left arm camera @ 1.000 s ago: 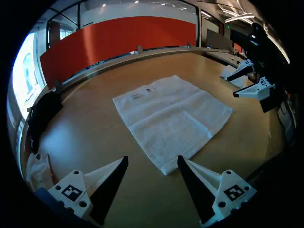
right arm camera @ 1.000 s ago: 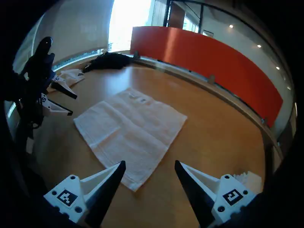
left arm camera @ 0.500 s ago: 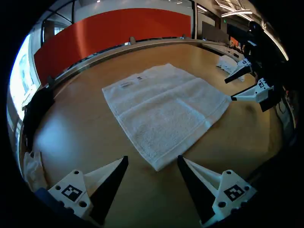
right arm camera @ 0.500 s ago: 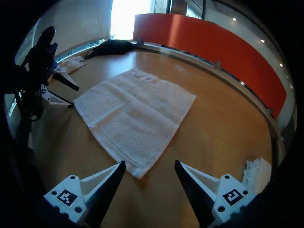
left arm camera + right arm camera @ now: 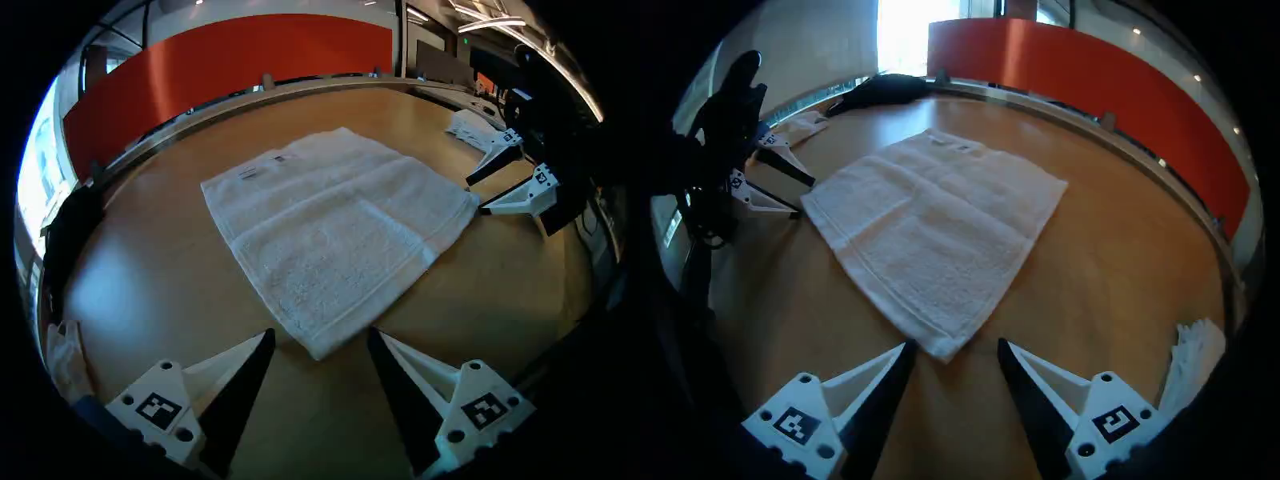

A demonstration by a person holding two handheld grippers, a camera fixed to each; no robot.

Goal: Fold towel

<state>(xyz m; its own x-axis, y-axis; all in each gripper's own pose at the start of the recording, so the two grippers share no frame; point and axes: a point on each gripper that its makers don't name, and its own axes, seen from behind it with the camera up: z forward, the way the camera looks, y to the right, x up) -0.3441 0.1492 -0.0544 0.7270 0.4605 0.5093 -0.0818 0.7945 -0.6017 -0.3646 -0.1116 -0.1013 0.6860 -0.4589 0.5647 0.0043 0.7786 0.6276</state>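
Note:
A white towel [image 5: 336, 220] lies flat on the wooden table [image 5: 160, 272], one corner pointing at each gripper. In the left gripper view my left gripper [image 5: 320, 352] is open, and the towel's near corner lies just between its fingertips. Farther off at the right, the right gripper [image 5: 478, 196] reaches the towel's right corner. In the right gripper view the towel [image 5: 936, 224] has its near corner between the open fingertips of my right gripper [image 5: 954, 352]. The left gripper [image 5: 800, 200] appears at the far left beside another corner, open.
A long orange wall panel [image 5: 224, 72] runs behind the table's far edge. A dark garment [image 5: 68, 232] lies at the table's left side, and a crumpled white cloth [image 5: 64, 360] near it. Another white cloth [image 5: 1192, 352] lies at the right in the right gripper view.
Both grippers have moved forward and down toward the towel. Each now has a towel corner at its fingertips, and the jaws have narrowed slightly.

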